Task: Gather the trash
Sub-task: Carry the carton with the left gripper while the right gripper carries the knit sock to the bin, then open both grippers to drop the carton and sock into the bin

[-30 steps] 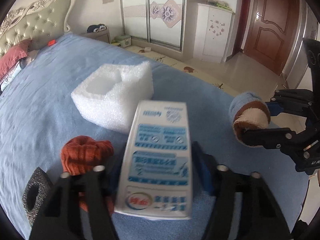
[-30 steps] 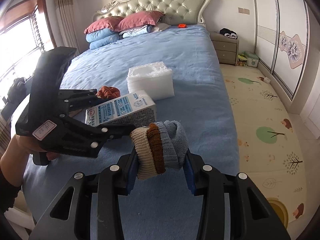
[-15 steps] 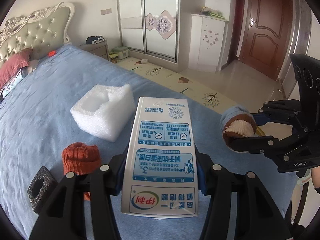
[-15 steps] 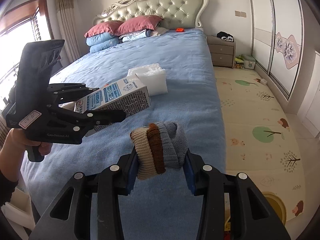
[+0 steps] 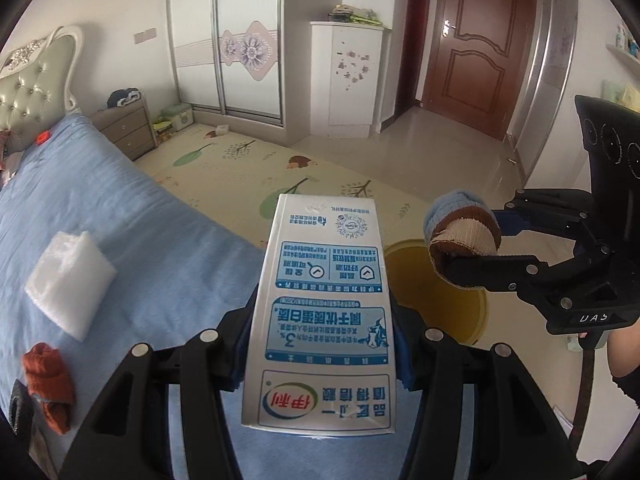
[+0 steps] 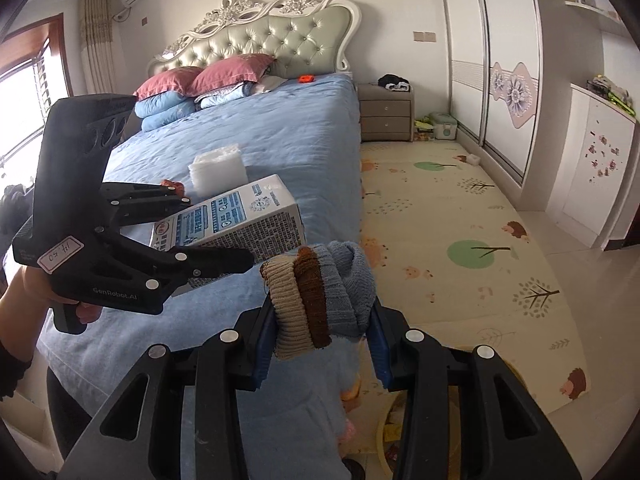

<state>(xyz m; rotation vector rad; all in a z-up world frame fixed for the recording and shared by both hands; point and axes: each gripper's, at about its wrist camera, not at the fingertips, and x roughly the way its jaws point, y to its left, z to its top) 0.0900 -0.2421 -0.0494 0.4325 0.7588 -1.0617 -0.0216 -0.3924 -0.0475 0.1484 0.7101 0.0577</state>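
Two handheld grippers are in view: the left gripper [image 5: 322,344] and the right gripper [image 6: 322,346]. One milk carton [image 5: 326,312] is counted, and one rolled sock bundle in blue, brown and beige [image 6: 320,296]. On the one bed [image 6: 280,132] lie one white foam block [image 5: 68,284], one orange-red knitted bundle [image 5: 48,384] and one dark grey foam ring [image 5: 20,408] (cut off at the frame edge). Two maroon pillows [image 6: 200,76] sit at the headboard, with one small orange object [image 6: 306,78] near them. One nightstand [image 6: 386,114], one yellow bin [image 5: 440,296], one wooden door [image 5: 476,48] and one white cabinet [image 5: 348,80] complete the count.
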